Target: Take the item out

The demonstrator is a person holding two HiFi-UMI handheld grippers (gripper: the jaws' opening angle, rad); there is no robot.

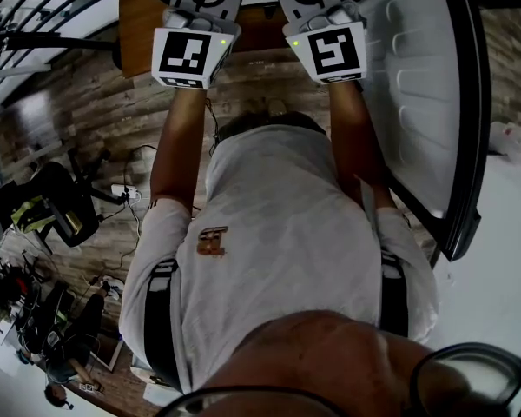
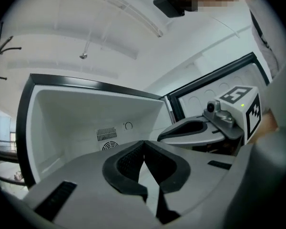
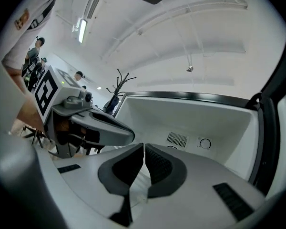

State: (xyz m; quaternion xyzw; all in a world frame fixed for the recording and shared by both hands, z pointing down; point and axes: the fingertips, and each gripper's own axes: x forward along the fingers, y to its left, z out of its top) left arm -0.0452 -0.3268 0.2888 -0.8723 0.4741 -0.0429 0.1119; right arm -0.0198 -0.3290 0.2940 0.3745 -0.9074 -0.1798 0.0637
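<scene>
Both grippers are held side by side in front of an open white fridge compartment (image 2: 76, 113). My left gripper (image 2: 144, 146) is shut, its dark pads meeting with nothing between them. The right gripper (image 3: 144, 148) is shut and empty too. The compartment's back wall shows a vent grille (image 3: 177, 139) and a round dial (image 3: 205, 143). No item is visible inside from these views; the floor of the compartment is hidden behind the gripper bodies. In the head view the marker cubes of the left (image 1: 189, 56) and right (image 1: 330, 50) grippers sit at the top, with the fingertips cut off by the frame edge.
The fridge door (image 1: 417, 102) stands open at the right, its black rim close to the person's right arm. A wooden floor (image 1: 87, 120) with cables and a power strip (image 1: 126, 192) lies at the left. Chairs and people are at the far left. A coat rack (image 3: 121, 80) stands behind.
</scene>
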